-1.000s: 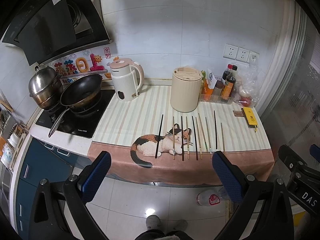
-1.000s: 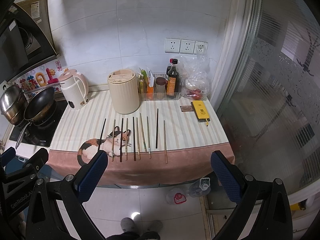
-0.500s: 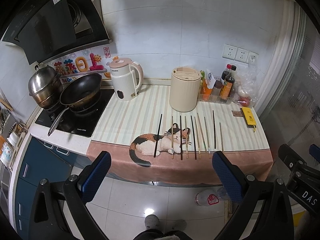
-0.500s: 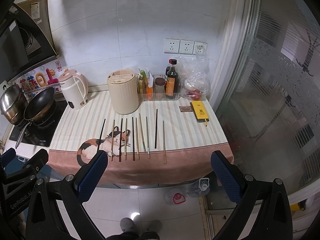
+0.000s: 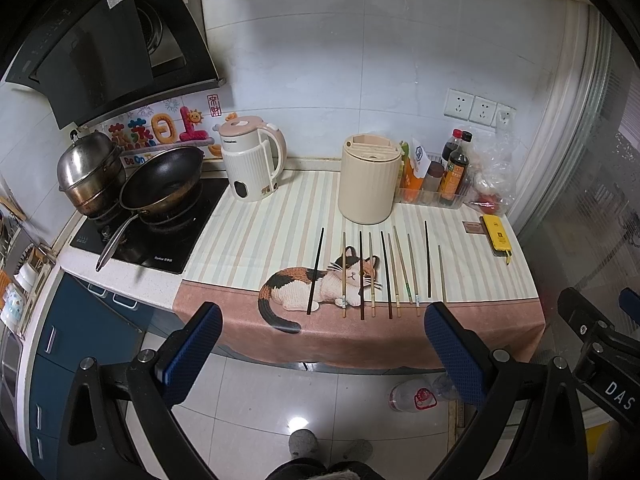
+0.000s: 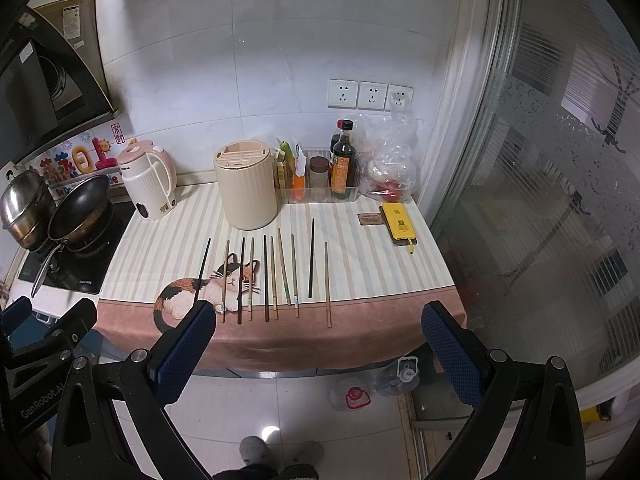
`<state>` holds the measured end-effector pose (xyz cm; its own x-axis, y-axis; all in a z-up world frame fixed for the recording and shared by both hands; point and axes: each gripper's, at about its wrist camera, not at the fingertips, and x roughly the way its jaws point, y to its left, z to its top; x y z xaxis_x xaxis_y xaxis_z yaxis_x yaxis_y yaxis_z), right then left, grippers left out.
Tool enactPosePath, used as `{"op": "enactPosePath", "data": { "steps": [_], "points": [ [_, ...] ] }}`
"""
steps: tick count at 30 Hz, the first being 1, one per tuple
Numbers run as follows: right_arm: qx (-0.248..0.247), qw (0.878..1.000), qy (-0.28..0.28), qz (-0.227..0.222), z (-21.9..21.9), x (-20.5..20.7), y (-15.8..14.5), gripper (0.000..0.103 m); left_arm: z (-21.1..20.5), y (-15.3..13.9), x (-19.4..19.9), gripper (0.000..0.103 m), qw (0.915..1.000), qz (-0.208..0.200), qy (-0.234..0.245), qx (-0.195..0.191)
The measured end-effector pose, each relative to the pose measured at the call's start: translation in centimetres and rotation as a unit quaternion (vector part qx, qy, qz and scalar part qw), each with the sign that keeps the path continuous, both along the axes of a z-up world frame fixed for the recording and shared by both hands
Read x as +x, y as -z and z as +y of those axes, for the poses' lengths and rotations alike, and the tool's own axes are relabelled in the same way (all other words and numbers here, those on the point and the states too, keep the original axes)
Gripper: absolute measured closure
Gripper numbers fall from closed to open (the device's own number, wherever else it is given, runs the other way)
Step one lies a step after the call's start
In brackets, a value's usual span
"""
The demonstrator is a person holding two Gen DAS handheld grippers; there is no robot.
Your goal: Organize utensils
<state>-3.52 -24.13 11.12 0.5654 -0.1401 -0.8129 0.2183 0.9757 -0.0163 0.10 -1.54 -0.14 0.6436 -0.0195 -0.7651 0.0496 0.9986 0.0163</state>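
Several chopsticks point(image 5: 384, 272) lie side by side on the striped cat-print cloth point(image 5: 260, 240), pointing toward the wall; they also show in the right wrist view point(image 6: 272, 276). A cream utensil holder point(image 5: 370, 180) stands upright behind them, also seen in the right wrist view point(image 6: 246, 184). My left gripper point(image 5: 322, 352) is open and empty, held over the floor in front of the counter. My right gripper point(image 6: 318, 356) is open and empty, also short of the counter's front edge.
A kettle point(image 5: 250, 160), a wok point(image 5: 162, 180) and a steel pot point(image 5: 90, 172) on the hob stand at the left. Sauce bottles point(image 5: 454, 172), a plastic bag and a yellow phone point(image 5: 496, 234) are at the right. A glass door point(image 6: 540, 200) is on the right. Plastic bottles point(image 6: 352, 394) lie on the floor.
Both grippers have drifted slightly closer to the counter; the view shifted a little. Nothing on the counter has moved.
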Motion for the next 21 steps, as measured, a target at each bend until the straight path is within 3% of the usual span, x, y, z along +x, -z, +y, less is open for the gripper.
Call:
{"op": "enactPosePath", "data": {
  "steps": [13,19,21],
  "points": [
    [0.018,1.000,0.011,-0.014,-1.7,0.8,0.7,0.000,-1.3,1.0,1.5,0.000,0.9997,-0.019,-0.002,0.015],
    [0.048,0.999,0.010,0.017,-4.4,4.8,6.1,0.000,-0.6,5.1,5.6,0.000,0.9986,-0.017,-0.041,0.030],
    [0.052,0.998,0.007,0.029,-4.8,6.1,8.1,0.004,-0.1,6.8,7.6,0.000,0.9977,-0.002,-0.057,0.035]
  ]
}}
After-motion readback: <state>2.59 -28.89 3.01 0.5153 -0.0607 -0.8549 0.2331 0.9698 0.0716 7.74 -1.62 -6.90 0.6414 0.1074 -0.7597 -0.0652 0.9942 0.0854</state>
